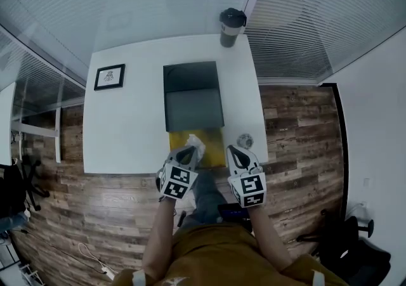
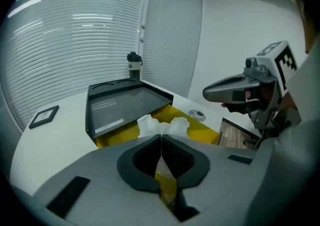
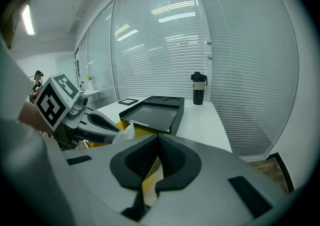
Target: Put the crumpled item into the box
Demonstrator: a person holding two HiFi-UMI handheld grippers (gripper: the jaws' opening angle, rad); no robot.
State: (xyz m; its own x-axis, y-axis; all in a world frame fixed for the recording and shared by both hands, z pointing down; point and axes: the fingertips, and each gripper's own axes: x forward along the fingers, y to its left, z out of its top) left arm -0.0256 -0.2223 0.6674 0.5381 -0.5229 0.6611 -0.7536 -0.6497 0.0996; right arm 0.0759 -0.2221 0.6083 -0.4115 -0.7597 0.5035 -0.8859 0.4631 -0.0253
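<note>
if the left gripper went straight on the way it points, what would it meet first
The left gripper, shut on the crumpled white item, points into the yellow box; that likely comes first, the black tray beyond it. Depth is unclear.

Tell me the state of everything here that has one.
Left hand-held gripper: shut on the paper.
Right hand-held gripper: shut, empty.
Paper: crumpled, held over the box.
Box: open.
Tumbler: upright, lidded.
Frame: lying flat.
</note>
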